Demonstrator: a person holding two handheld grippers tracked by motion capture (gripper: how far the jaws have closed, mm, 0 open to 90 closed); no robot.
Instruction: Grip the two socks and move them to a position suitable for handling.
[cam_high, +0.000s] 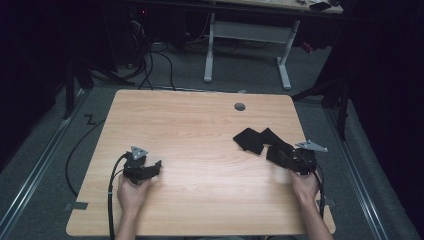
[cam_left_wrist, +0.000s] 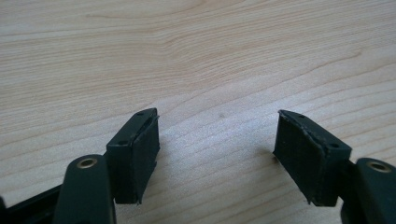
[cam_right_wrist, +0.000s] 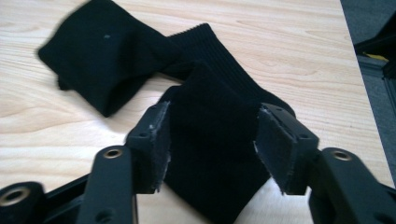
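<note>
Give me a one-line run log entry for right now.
left gripper: open, nothing between jaws, over bare table | right gripper: open, jaws either side of black sock | sock: crumpled near table's right edge

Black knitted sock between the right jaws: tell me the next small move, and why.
Probably close the right gripper on the black knitted sock. Its jaws stand open with a raised fold of the sock between them, and whether the pads touch it is unclear. The rest of the sock lies crumpled on the light wooden table, while the left gripper is open over bare wood.
</note>
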